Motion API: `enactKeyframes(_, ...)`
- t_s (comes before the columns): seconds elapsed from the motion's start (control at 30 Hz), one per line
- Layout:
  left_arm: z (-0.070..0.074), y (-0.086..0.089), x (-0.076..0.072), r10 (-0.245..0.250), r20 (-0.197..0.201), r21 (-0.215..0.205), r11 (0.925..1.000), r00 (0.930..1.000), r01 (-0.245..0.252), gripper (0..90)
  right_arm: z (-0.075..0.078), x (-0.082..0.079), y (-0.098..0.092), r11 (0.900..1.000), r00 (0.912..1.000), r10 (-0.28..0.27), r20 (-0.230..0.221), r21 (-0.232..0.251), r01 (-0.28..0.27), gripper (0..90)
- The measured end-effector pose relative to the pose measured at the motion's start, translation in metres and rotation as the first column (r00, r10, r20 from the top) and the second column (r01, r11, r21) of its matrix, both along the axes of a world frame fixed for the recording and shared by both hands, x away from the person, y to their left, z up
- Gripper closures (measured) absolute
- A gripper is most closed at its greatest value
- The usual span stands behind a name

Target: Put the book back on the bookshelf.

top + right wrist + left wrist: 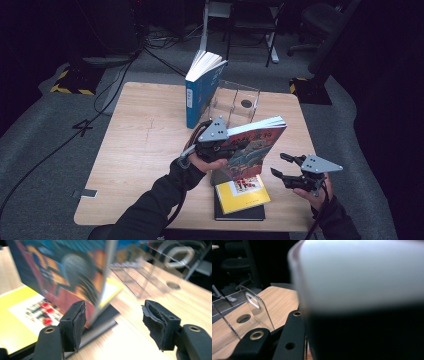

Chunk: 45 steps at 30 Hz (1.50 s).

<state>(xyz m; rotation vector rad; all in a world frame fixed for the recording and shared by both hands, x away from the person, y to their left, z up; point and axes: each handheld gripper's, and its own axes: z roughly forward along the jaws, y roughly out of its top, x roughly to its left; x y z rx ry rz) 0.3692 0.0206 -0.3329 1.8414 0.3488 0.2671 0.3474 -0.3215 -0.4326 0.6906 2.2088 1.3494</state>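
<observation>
Your left gripper (231, 145) is clamped on the red illustrated book (255, 147), holding it tilted in the air above the yellow book (243, 192), which lies on a black book (239, 212) at the near edge of the wooden table (140, 150); your right gripper (283, 165) hangs just right of it, jaws spread wide, nothing between them. Behind, a clear acrylic rack (235, 102) stands on the table with a blue book (201, 87) upright against its left side, compartments otherwise bare. Grey carpet, cables and office chairs surround the table in a dark room
</observation>
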Motion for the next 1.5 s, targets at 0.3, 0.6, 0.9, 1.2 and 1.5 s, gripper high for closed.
enactKeyframes(0.3, 0.004, -0.005, 0.012, 0.010, -0.019, -0.020, 0.9997, 0.9998, -0.011, 73.8, -0.032, 0.019, -0.035, 0.986, 0.9818, -0.156, -0.109, -0.069, 0.149, 30.8)
enactKeyframes(0.6, 0.024, -0.009, 0.011, 0.021, 0.013, -0.015, 0.9997, 0.9997, -0.020, 73.9, -0.038, 0.024, -0.045, 0.983, 0.9720, -0.180, -0.150, -0.044, 0.176, 31.0)
enactKeyframes(0.9, 0.043, -0.003, 0.022, 0.106, 0.101, 0.020, 0.9939, 0.9893, -0.108, 73.9, -0.041, 0.026, -0.041, 0.979, 0.9666, -0.201, -0.158, -0.065, 0.193, 31.1)
enactKeyframes(1.2, 0.048, 0.018, 0.045, 0.235, 0.119, 0.016, 0.9710, 0.9647, -0.238, 73.9, -0.044, 0.026, -0.037, 0.984, 0.9701, -0.172, -0.171, -0.079, 0.161, 31.7)
enactKeyframes(1.5, 0.048, 0.027, 0.072, 0.372, 0.129, 0.032, 0.9251, 0.9194, -0.378, 73.9, -0.046, 0.027, -0.034, 0.981, 0.9692, -0.178, -0.170, -0.101, 0.163, 31.8)
